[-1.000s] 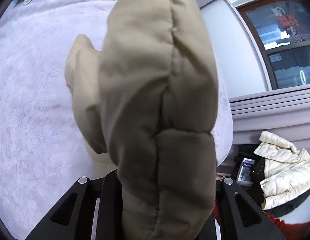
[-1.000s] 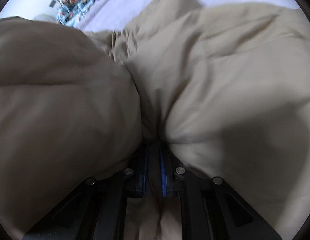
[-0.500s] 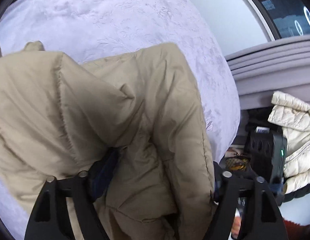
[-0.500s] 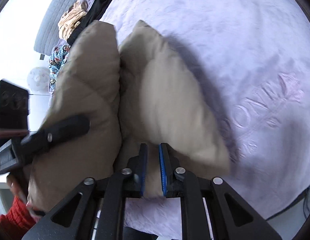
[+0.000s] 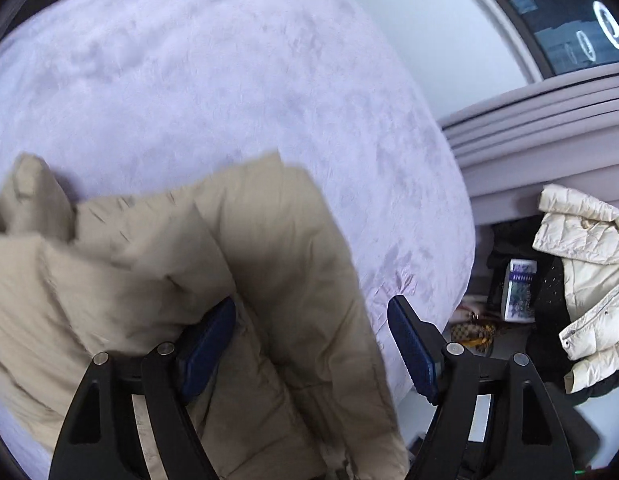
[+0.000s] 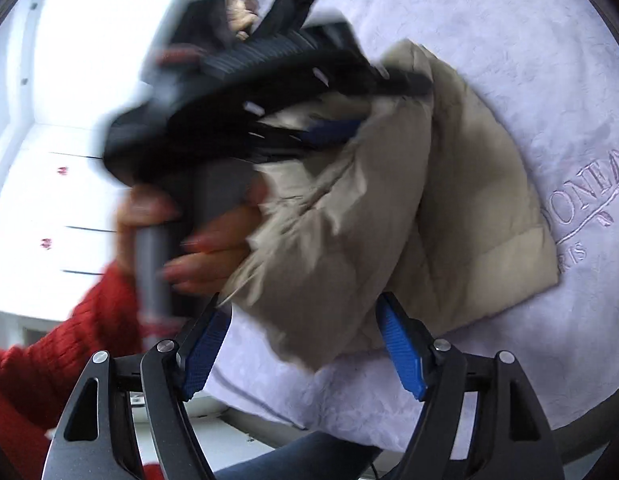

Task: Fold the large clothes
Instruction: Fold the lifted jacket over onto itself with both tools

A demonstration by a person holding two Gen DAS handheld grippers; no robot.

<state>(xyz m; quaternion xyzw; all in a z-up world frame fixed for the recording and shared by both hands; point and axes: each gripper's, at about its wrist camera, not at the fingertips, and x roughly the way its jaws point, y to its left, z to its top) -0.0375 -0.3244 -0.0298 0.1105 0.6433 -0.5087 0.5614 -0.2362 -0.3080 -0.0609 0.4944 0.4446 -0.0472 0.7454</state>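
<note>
You are holding both grippers over the beige puffer jacket (image 5: 213,300), which is lying bunched and folded over on the lavender bedspread (image 5: 229,80). Your left gripper (image 5: 309,344) is standing released, its blue-padded fingers (image 5: 411,354) spread wide; a thick fold of the jacket is sitting between them, lying against the pad at 9 o'clock and clear of the pad at 3 o'clock. Your right gripper (image 6: 303,350) is opening, its fingers (image 6: 401,354) apart, with the jacket's near edge hanging just beyond the tips and no pad pressing on it. In the right wrist view your left hand (image 6: 205,236), in a red knit sleeve (image 6: 49,340), is gripping the left gripper's handle at 9 o'clock, and that tool is reaching across the jacket toward 12 o'clock. The bedspread's embroidered lettering (image 6: 589,204) is showing at 3 o'clock. In the left wrist view a white quilted jacket (image 5: 581,280) is lying off the bed at 3 o'clock, beside a small printed box (image 5: 519,292).
</note>
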